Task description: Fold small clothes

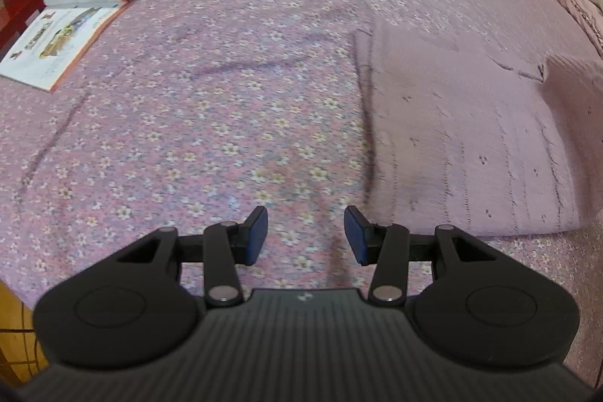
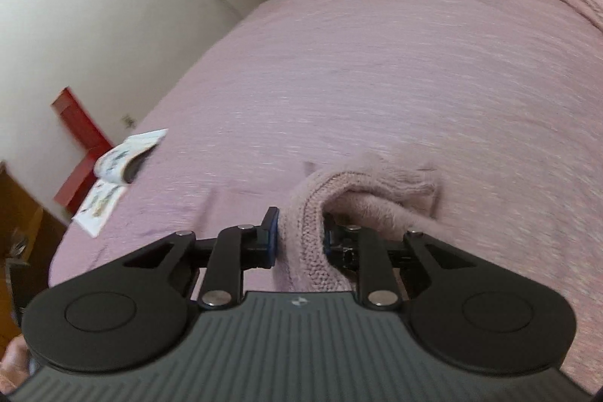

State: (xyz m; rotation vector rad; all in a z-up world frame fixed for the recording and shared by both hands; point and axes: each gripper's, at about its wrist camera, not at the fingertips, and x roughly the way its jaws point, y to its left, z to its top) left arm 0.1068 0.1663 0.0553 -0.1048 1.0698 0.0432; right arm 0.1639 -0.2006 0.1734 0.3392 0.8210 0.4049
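Between your right claw (image 2: 299,236) jaws sat a ribbed edge of the pink knit garment (image 2: 361,191), pinched tight and lifted off the bed (image 2: 377,63); you looked mid-fold. Your left claw (image 1: 306,232) stood partly open and empty over the floral bedspread, just beside the garment's flat part (image 1: 471,138). Next you would need to carry that edge across and lay it down square.

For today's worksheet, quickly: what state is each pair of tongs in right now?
Left tongs: open, holding nothing, above the bedspread.
Right tongs: closed on the pink knitted garment.
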